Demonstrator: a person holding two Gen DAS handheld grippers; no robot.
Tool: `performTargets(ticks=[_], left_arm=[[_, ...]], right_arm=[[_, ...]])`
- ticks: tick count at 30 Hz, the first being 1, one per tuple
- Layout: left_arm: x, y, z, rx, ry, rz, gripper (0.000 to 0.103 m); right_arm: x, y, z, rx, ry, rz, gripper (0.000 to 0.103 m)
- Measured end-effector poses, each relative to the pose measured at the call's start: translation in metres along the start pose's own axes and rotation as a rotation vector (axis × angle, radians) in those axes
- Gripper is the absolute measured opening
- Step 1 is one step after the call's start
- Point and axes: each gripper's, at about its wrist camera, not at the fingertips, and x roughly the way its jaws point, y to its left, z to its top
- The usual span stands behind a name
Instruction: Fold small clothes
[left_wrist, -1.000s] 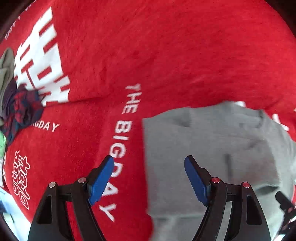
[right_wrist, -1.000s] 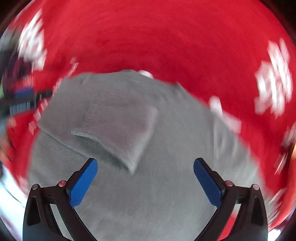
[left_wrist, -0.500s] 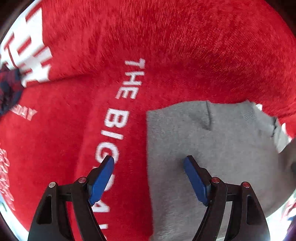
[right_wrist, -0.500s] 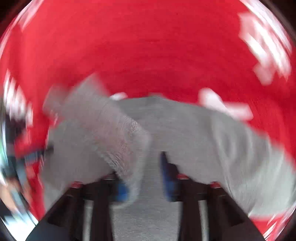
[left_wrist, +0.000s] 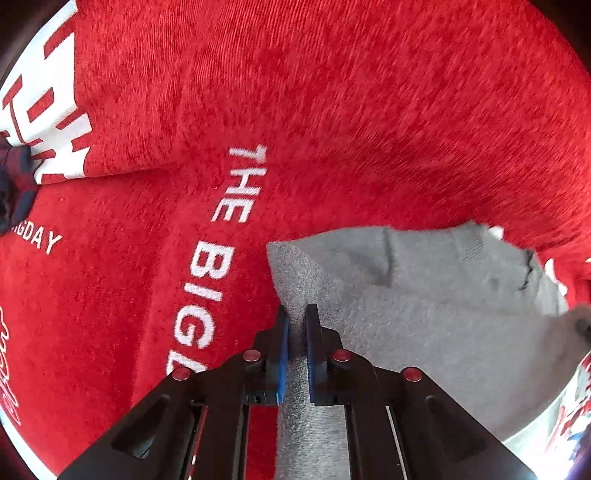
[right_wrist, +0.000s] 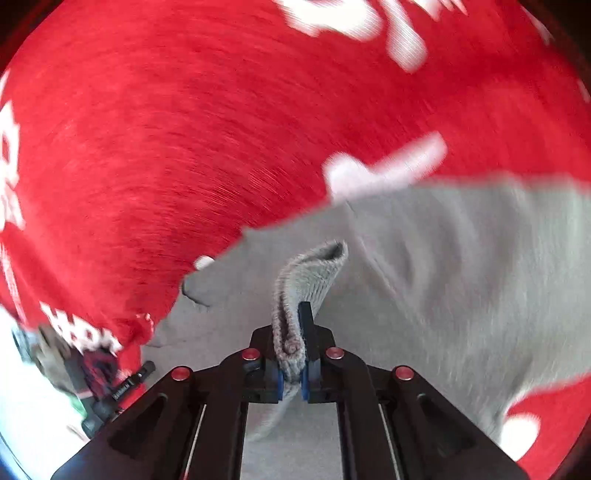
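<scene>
A small grey knit garment (left_wrist: 424, 325) lies on a red cloth with white lettering (left_wrist: 295, 110). My left gripper (left_wrist: 295, 321) is shut on the garment's left edge. In the right wrist view the same grey garment (right_wrist: 461, 277) spreads to the right, and my right gripper (right_wrist: 293, 325) is shut on a folded flap of it (right_wrist: 310, 273) that stands up between the blue pads. The view is motion-blurred.
The red cloth (right_wrist: 221, 129) covers the whole surface. A dark red-and-navy piece of clothing (left_wrist: 14, 184) lies at the far left. In the right wrist view the left gripper's black body (right_wrist: 110, 391) shows at the lower left beside other clothes.
Both grippers went from wide open to shut. The left closed on the garment's left edge. The right closed on the folded flap and lifted it off the garment.
</scene>
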Motion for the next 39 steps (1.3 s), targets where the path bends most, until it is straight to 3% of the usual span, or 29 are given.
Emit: performTargets(ticks=[6,8,9,12,16,17,18,19,21,27,30,32,35,37,39], left_arm=[[-0.004,0.019,-0.004,-0.058,-0.027,0.058,0.01],[-0.009,0.028,0.001,-0.057,-0.042,0.132,0.01],[-0.012,0.031,0.0,-0.056,-0.04,0.142,0.01],[-0.027,0.039,-0.005,-0.044,-0.026,0.187,0.01],[-0.049,0.031,-0.022,-0.007,-0.022,0.178,0.011],[-0.054,0.025,-0.026,-0.003,-0.026,0.168,0.029],[-0.057,0.021,-0.031,0.0,-0.025,0.155,0.054],[-0.053,0.019,-0.032,-0.003,-0.025,0.145,0.103],[-0.054,0.012,-0.039,0.002,-0.057,0.144,0.103],[-0.05,-0.014,-0.048,0.023,-0.015,0.068,0.103],[-0.03,-0.027,-0.056,0.076,0.042,0.151,0.103],[-0.017,-0.028,-0.064,0.114,0.079,0.192,0.103],[-0.025,-0.027,-0.07,0.123,0.066,0.186,0.103],[-0.032,-0.029,-0.074,0.133,0.075,0.201,0.103],[-0.041,-0.036,-0.078,0.148,0.093,0.19,0.103]], right_arm=[[0.024,-0.035,-0.006,0.004,0.106,-0.11,0.008],[0.011,-0.04,-0.011,0.006,0.079,-0.136,0.01],[0.007,-0.041,-0.013,0.006,0.075,-0.166,0.015],[-0.007,-0.042,-0.021,0.016,0.072,-0.208,0.017],[-0.022,-0.039,-0.033,0.051,0.075,-0.165,0.021],[-0.024,-0.038,-0.035,0.057,0.077,-0.148,0.022],[-0.026,-0.035,-0.038,0.058,0.082,-0.131,0.031],[-0.026,-0.03,-0.04,0.053,0.085,-0.124,0.045],[-0.021,-0.02,-0.043,0.036,0.083,-0.116,0.055],[0.006,-0.004,-0.042,0.045,0.073,-0.124,0.054],[0.013,-0.017,-0.047,0.082,0.106,-0.179,0.048],[0.005,-0.025,-0.049,0.103,0.092,-0.162,0.043],[-0.009,-0.038,-0.054,0.129,0.105,-0.141,0.046],[-0.021,-0.054,-0.06,0.176,0.115,-0.102,0.058],[-0.033,-0.07,-0.068,0.234,0.119,-0.066,0.062]])
